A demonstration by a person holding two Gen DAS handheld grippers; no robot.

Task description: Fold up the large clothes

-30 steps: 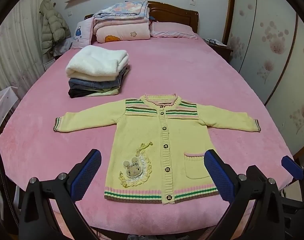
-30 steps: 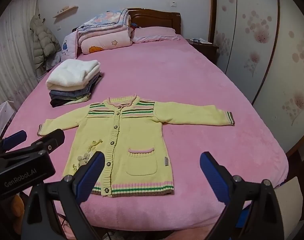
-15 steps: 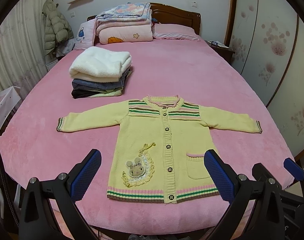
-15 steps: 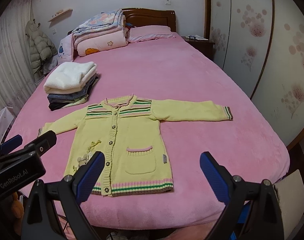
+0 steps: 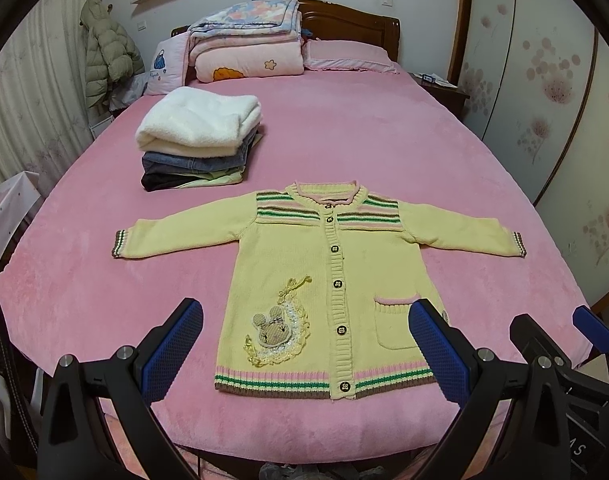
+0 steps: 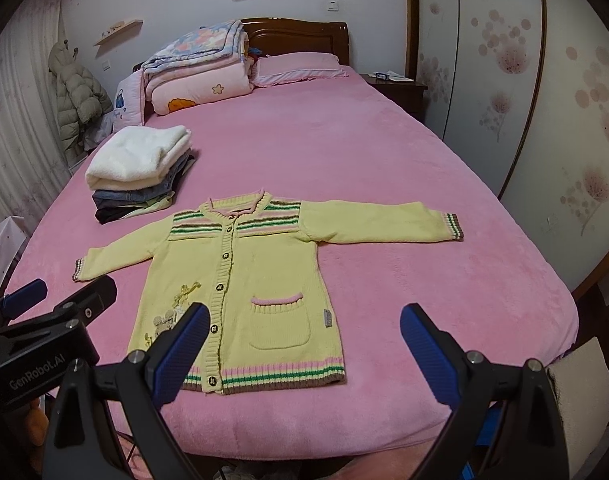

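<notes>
You hold the left gripper (image 5: 304, 344) level above the foot edge of the bed (image 5: 344, 140), its blue pads spread wide apart and empty. Your right gripper (image 6: 304, 344) sits just beside it, also parted wide and holding nothing. The yellow cardigan (image 5: 332, 276) lies flat and buttoned near the foot edge, both sleeves stretched out sideways. Your left gripper's housing reads "GenRobot.AI" in the right wrist view. A stack of folded clothes (image 5: 196, 144) rests toward the bed's left edge.
</notes>
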